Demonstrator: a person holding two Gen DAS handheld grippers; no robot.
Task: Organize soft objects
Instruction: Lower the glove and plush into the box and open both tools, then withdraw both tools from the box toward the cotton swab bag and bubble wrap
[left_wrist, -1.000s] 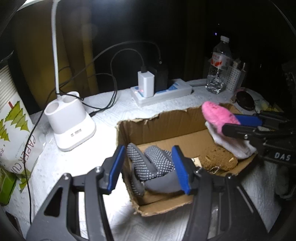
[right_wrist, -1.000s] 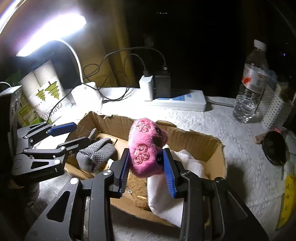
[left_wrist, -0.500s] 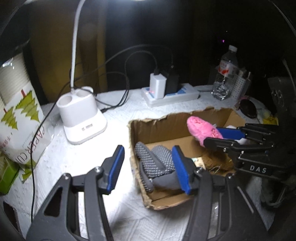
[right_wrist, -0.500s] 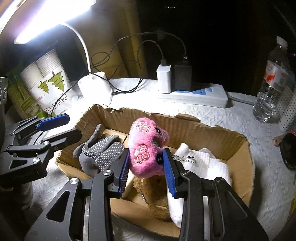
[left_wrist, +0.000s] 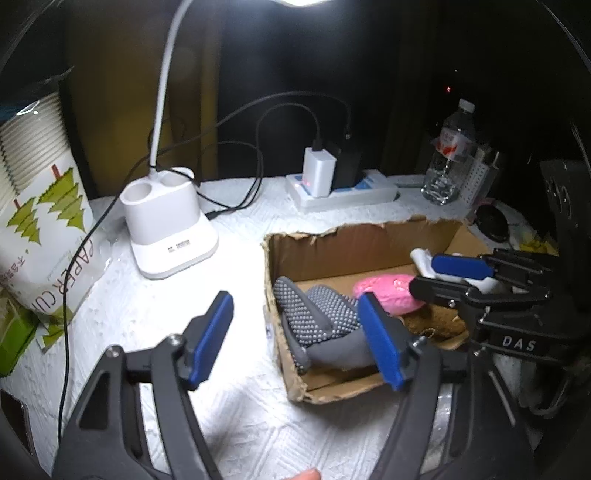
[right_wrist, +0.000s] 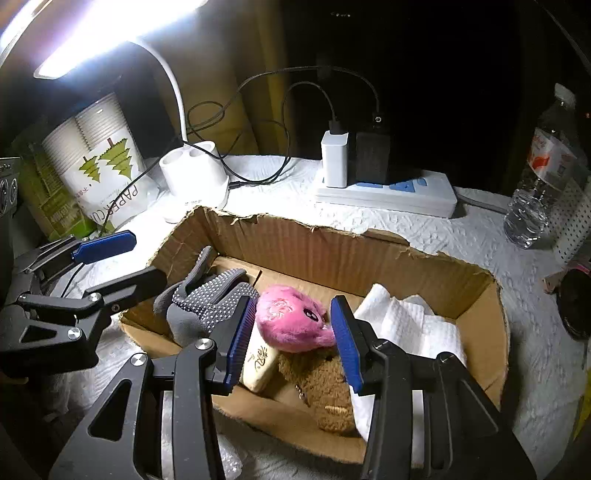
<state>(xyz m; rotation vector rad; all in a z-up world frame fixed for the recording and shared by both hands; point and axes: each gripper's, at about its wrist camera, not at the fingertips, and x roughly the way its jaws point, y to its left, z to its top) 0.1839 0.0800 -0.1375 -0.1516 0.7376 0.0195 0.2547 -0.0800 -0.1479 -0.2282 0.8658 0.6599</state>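
Inside the cardboard box (right_wrist: 369, 258), on the white-covered tabletop (left_wrist: 229, 236): grey dotted glove (right_wrist: 210, 299) at the left end, pink plush toy (right_wrist: 291, 325) mid-box on top of a brown plush (right_wrist: 321, 384), white cloth (right_wrist: 406, 321) at the right end, small cream pouch (right_wrist: 258, 363) under the pink one.

Risks, as a judgement only:
- Pink plush toy perched high on the brown plush; likely to roll or tip off if brushed by the withdrawing claw.
- Soft pile catching on a blue pad and lifting out again.
- Low, torn front wall of the box; easily dragged or bent by a careless pull-back.
- Two claws close together over one small box; possible knock between them.
- Cables, power strip (right_wrist: 388, 192) and water bottle (right_wrist: 539, 184) well behind, little threat.

Right claw (right_wrist: 295, 338): jaws opening, blue pads either side of the pink plush toy with visible gaps, no pinch left.

Left claw (left_wrist: 295, 339): jaws opening, spread wide, one pad over bare tabletop, the other in front of the grey dotted glove, holding nothing; contact with the glove not clear.
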